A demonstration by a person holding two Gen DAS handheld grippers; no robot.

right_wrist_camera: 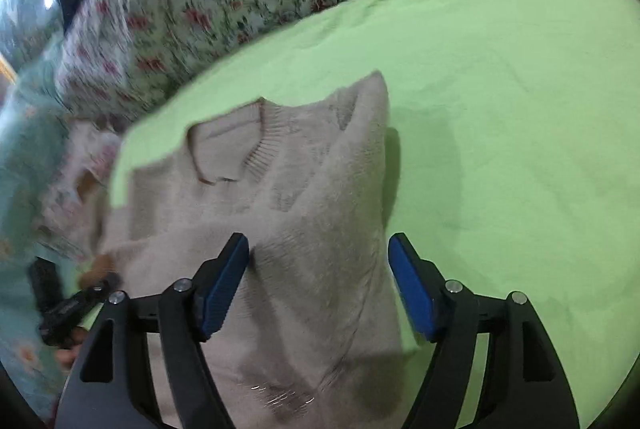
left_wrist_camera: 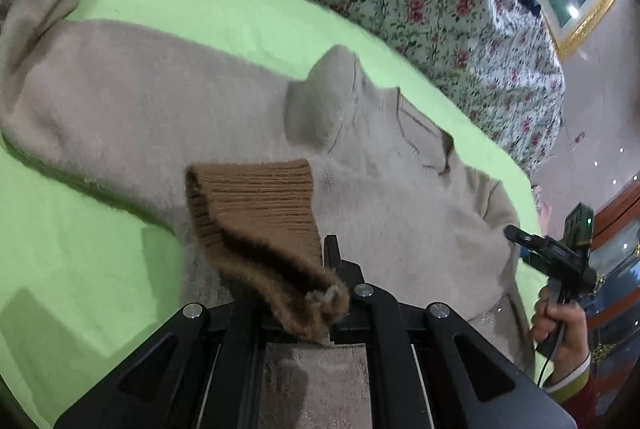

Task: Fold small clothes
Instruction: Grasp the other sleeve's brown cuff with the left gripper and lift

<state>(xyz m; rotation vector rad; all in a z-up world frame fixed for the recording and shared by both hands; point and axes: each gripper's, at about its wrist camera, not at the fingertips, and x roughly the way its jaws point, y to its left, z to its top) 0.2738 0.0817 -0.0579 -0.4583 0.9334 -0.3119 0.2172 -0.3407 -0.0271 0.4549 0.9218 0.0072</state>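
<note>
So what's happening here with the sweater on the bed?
A person is folding a small beige sweater spread on a green sheet, with a handheld tool in each hand. The left tool is clamped shut on the sweater's brown ribbed cuff, holding the sleeve over the sweater's body. The right tool hovers over the sweater's side edge with its blue pads apart and pressing on nothing. The fold is only partly done.
</note>
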